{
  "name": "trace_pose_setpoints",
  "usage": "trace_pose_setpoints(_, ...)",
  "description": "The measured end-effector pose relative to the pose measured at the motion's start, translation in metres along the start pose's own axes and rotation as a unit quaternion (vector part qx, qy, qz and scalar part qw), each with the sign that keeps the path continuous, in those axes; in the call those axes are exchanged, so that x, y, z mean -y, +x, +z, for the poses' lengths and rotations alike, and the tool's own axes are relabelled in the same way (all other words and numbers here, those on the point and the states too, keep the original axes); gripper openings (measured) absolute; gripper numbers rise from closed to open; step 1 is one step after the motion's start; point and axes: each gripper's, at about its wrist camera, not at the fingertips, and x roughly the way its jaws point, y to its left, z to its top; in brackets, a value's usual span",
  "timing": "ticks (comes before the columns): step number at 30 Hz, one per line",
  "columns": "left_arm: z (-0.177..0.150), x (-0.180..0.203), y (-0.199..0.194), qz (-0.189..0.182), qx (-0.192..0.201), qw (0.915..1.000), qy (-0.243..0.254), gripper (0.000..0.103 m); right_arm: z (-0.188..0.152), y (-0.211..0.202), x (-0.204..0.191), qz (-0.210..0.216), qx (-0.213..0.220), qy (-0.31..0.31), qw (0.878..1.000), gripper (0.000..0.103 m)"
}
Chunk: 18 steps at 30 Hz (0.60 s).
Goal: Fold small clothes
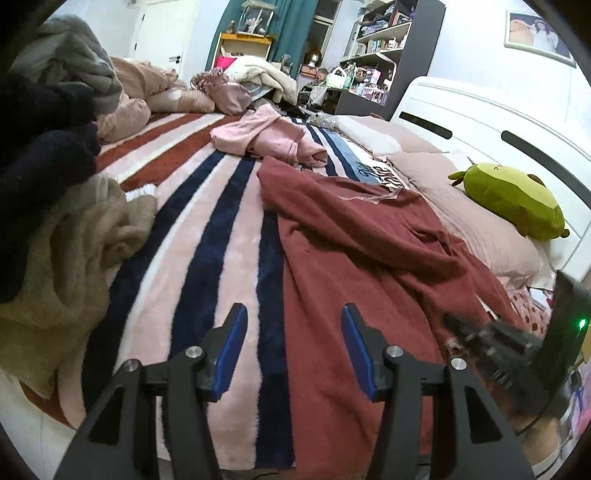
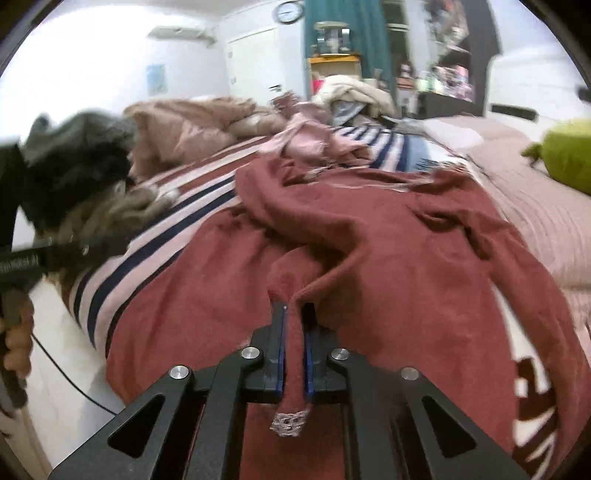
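Presently, surface: striped blanket (image 1: pixel 207 236) on a bed; shelves (image 1: pixel 380 40) and teal curtain (image 1: pixel 291 22) behind.
Garment: maroon garment (image 1: pixel 362 236) rumpled on the blanket's right half, long axis running away towards the headboard (image 1: pixel 517 122).
Left gripper (image 1: pixel 293 350): blue pads wide apart, holding nothing.
Right gripper (image 2: pixel 294 332): clamped on a lace-trimmed strip of the garment.

One dark red garment (image 1: pixel 369 236) lies spread on one striped bed blanket (image 1: pixel 207 236). One pink garment (image 1: pixel 266 136) sits farther back. One beige fleece (image 1: pixel 74 251) and one black garment (image 1: pixel 40 147) lie at the left. One green plush toy (image 1: pixel 513 199) rests on pillows (their count is unclear). Two tongs are visible: left tongs (image 1: pixel 293 350), right tongs (image 2: pixel 294 343).
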Motion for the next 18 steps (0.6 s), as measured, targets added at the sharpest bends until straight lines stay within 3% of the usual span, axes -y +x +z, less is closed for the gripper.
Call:
trace_pose_setpoints(3,-0.001,-0.004,0.001,-0.003,0.002,1.0000,-0.002,0.049,0.000,-0.014,0.023,-0.034,0.005,-0.001,0.999,0.002)
trace_pose_setpoints(12,0.011,-0.001,-0.008,-0.018,0.033,0.9993,0.005,0.049,0.008,-0.050,0.089,-0.081,-0.003,0.020,0.996,0.002)
trace_pose_setpoints(14,0.011,0.001,-0.008,-0.021,0.032,0.9992,0.009,0.049,0.006,-0.050,0.096,-0.072,-0.021,0.025,0.997,0.003)
trace_pose_setpoints(18,0.008,0.004,-0.006,-0.027,0.028,0.9991,0.018,0.052,-0.005,-0.046,0.089,0.001,-0.054,-0.006,0.999,0.003)
